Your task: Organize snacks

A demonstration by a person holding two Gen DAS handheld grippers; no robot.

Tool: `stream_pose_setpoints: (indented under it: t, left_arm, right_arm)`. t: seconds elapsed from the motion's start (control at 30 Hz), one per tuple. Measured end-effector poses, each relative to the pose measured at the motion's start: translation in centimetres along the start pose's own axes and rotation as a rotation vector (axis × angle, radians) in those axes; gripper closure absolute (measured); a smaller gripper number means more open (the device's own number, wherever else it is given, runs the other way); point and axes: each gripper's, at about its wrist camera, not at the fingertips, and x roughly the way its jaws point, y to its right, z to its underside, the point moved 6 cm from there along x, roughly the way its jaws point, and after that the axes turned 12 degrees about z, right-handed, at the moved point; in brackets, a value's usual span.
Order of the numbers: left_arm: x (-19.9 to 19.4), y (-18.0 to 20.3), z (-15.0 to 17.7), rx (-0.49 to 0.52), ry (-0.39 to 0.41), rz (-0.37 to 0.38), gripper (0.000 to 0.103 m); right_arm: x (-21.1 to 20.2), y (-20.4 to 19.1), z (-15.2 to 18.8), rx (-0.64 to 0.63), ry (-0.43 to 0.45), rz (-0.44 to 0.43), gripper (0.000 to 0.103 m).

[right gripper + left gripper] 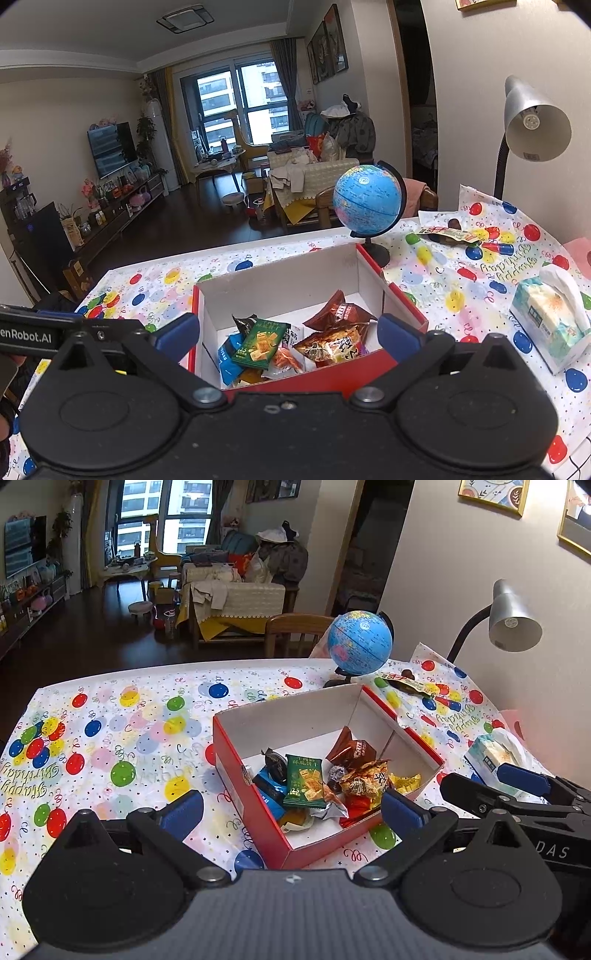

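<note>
At the bottom of the left wrist view the left tongs (291, 806) stand wide apart with nothing between the blue pads, and the right tongs (288, 332) at the bottom of the right wrist view are likewise spread and empty. Just beyond both, in the centre of each frame, sits the red box (273, 286) with white inner walls on the balloon-print surface (122, 734). Its floor already holds a loose heap of snacks: a green cracker pack (260, 345), a brown pouch (338, 314), an orange-red packet (330, 345) and a blue wrapper (229, 356), overlapping one another. Further back, toward the upper right of each frame and past the globe (367, 205), one snack packet (448, 234) lies flat on the surface, well apart from the box and not yet gathered, with some small dark pieces beside it that are too small to identify. A tissue pack (550, 317) rests at the right edge, and a grey desk lamp (532, 118) leans over that corner. The step in hand looks to be fetching that last stray packet. The right tongs sit on the nearer side for it; a good approach would pass to the right of the globe and below the lamp shade, come down with the pads either side of the packet's short width, and pinch the crimped edge, since a flat foil packet may slip or slide on the plastic cloth. Carry it over the red rim and release low inside.
</note>
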Motion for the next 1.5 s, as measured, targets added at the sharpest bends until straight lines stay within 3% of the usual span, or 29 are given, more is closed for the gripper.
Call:
stream_pose_setpoints:
  t: [1.5]
  left_arm:
    - [0.75,0.04,-0.30,-0.005,0.003,-0.012,0.000]
  right_arm:
    - [0.50,0.84,-0.44,0.027,-0.004,-0.015,0.000]
